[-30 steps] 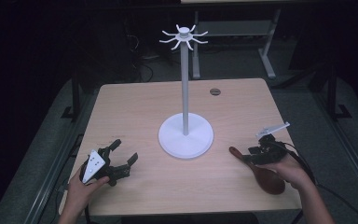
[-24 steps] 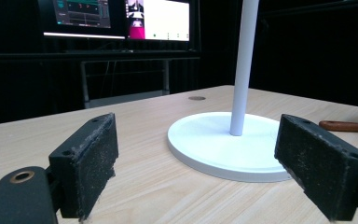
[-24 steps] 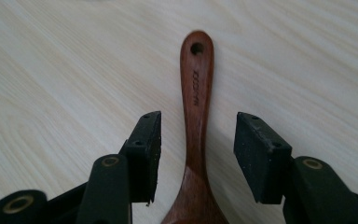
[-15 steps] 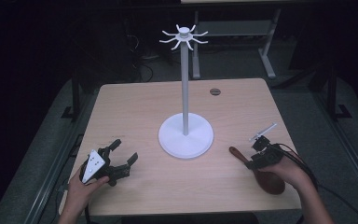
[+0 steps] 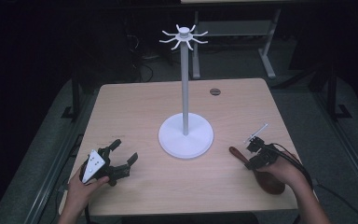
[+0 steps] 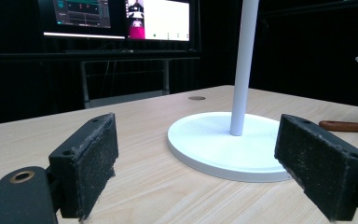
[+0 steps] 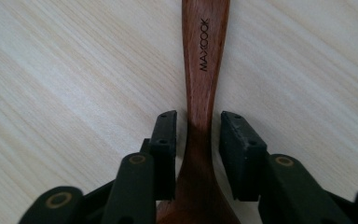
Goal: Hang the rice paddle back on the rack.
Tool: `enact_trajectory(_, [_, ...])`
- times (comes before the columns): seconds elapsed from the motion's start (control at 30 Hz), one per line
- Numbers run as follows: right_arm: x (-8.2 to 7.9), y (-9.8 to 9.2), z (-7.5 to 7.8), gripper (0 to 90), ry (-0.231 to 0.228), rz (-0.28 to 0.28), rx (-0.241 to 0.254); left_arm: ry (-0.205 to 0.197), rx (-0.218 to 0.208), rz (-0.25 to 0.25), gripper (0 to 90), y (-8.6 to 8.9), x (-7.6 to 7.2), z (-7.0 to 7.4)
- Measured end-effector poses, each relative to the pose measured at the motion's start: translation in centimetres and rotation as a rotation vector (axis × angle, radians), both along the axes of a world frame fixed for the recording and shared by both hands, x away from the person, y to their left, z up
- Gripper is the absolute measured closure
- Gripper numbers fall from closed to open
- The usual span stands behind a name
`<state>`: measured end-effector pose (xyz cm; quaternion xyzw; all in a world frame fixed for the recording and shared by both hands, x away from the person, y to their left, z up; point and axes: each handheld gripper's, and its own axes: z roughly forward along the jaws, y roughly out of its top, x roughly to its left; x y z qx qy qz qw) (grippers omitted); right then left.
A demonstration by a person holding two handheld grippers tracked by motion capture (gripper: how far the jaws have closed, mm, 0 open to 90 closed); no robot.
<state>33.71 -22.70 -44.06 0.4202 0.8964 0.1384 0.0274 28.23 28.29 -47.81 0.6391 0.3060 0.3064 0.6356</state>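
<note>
A dark wooden spoon (image 5: 266,181) lies flat near the table's right front corner, handle pointing toward the white stand. My right gripper (image 5: 252,160) hangs over its neck. In the right gripper view my right gripper (image 7: 198,122) is open, its jaws straddling the spoon (image 7: 206,56) with a thin gap on each side. The white stand (image 5: 185,135) has a round base, a tall pole and a ring of hooks (image 5: 184,37) on top. At the front left, my left gripper (image 5: 125,150) rests wide open. In its own view my left gripper (image 6: 196,172) faces the stand's base (image 6: 223,144) with nothing between its jaws.
The light wooden table (image 5: 135,107) has a round cable hole (image 5: 215,92) at the back right. Behind it stand a desk frame (image 5: 235,29) and lit monitors (image 6: 121,16). The floor around is dark.
My right gripper has tipped down and moved a little left, onto the spoon's neck. The left gripper and the stand have not moved.
</note>
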Motion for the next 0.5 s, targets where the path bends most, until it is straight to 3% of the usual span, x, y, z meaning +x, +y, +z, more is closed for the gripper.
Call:
enact_trajectory(0.2, [-0.11,0.24,-0.01,75.1,-0.009,0.001,-0.021,0.000,0.000,0.000,12.9,0.00,0.00,0.00])
enact_trajectory(0.5, [-0.33,0.61,0.03,77.5,-0.022,-0.005,-0.046,-0.002,0.001,0.000,12.9,-0.02,-0.02,-0.01])
